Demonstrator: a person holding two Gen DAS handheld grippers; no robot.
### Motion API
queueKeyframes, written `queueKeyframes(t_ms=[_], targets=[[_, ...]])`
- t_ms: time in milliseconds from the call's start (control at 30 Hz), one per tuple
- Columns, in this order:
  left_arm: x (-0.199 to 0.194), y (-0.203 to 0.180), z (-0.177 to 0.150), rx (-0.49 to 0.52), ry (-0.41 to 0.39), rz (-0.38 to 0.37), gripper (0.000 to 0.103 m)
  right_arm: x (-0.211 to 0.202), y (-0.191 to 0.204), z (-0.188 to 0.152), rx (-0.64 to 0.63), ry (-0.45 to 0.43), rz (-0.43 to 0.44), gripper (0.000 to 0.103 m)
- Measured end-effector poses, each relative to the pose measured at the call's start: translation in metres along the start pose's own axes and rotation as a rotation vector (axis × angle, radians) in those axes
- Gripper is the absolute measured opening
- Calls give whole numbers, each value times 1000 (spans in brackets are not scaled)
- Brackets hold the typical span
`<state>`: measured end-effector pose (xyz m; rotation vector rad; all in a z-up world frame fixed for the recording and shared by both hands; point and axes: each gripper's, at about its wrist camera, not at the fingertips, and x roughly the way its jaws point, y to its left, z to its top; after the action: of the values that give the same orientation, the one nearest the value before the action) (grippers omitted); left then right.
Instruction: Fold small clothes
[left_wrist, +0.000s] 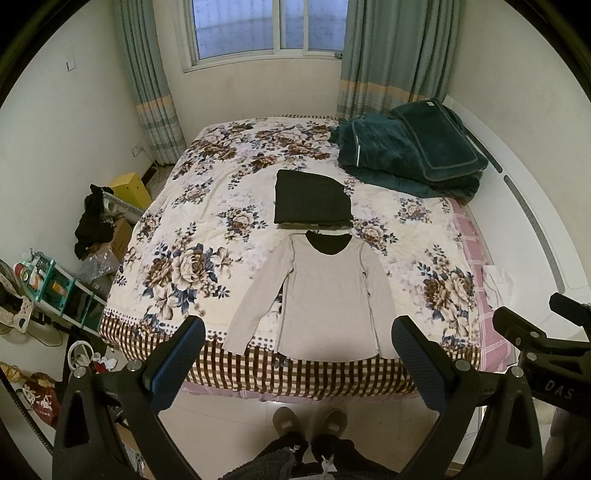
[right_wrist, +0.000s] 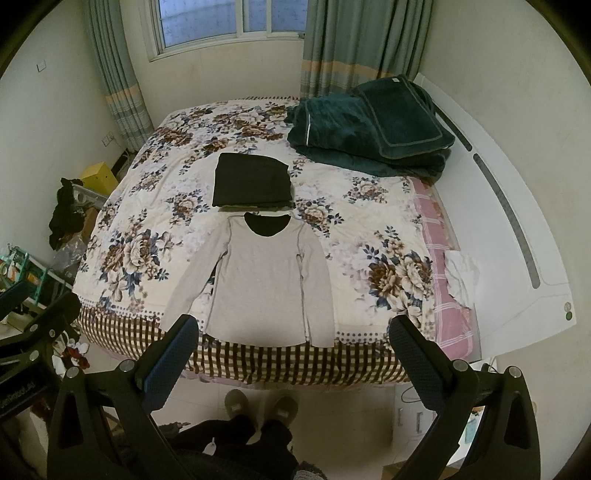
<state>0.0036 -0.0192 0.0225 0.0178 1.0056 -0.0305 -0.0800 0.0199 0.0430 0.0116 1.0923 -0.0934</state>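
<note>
A light grey long-sleeved top (left_wrist: 325, 295) lies flat and face up at the near edge of the flowered bed (left_wrist: 207, 229), sleeves spread down its sides. It also shows in the right wrist view (right_wrist: 266, 280). A folded dark garment (left_wrist: 312, 197) lies just beyond its neckline, also seen in the right wrist view (right_wrist: 253, 181). My left gripper (left_wrist: 299, 332) is open and empty, held high above the bed's near edge. My right gripper (right_wrist: 290, 330) is open and empty at the same height; part of it shows in the left wrist view (left_wrist: 535, 343).
A folded dark green blanket (left_wrist: 410, 147) sits at the bed's far right. A white cloth (right_wrist: 461, 273) lies on the pink sheet at the right edge. Shelves and clutter (left_wrist: 55, 288) stand left of the bed. The person's slippered feet (left_wrist: 310, 421) stand on the tiled floor.
</note>
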Motion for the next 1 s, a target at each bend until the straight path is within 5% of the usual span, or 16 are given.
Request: queueKeyframes(t_ms=[233,433,733,867,1000], targets=[[1,0,0,2,-14,10,103,-6,4,1,5,2,-1,103],[68,14,7,11,-73,110,103,30,-9,5,105,43,9,103],[251,35,-17,18,99,250,103,283,-127,-24,421,292,-54,103],[310,34,-34,3,170,307,103,412,-183,-70,533,469,27,102],[370,30,-57,-1,249,393,103,538,-212,-129,655,630,124,87]])
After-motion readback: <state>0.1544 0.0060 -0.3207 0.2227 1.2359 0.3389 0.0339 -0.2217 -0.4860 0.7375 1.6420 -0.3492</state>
